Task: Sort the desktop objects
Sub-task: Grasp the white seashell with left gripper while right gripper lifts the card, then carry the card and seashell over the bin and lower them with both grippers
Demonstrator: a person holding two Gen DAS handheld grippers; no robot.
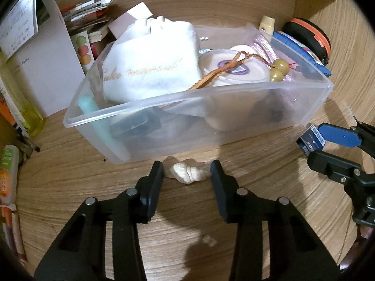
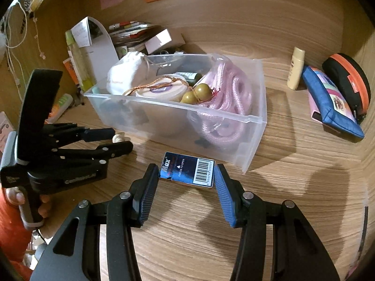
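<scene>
A small cream seashell (image 1: 185, 175) lies on the wooden desk just in front of a clear plastic bin (image 1: 164, 98). My left gripper (image 1: 186, 166) straddles the seashell, one pad against each end. From the right wrist view the left gripper (image 2: 121, 139) shows at the left with the shell (image 2: 118, 137) at its fingertips. My right gripper (image 2: 186, 167) is shut on a little blue box (image 2: 187, 171) with a barcode, held near the bin's (image 2: 164, 104) front corner. The right gripper (image 1: 314, 146) and the box (image 1: 310, 140) also appear at the right edge of the left wrist view.
The bin holds a white pouch (image 1: 150, 65), a round tin (image 1: 236, 70), olive beads (image 2: 195, 94) on a cord and pink rope (image 2: 232, 93). Papers and booklets (image 1: 89, 16) stand behind it to the left. A cream bottle (image 2: 296, 69), a blue pouch (image 2: 328, 98) and a black-orange case (image 2: 349, 82) lie to the right.
</scene>
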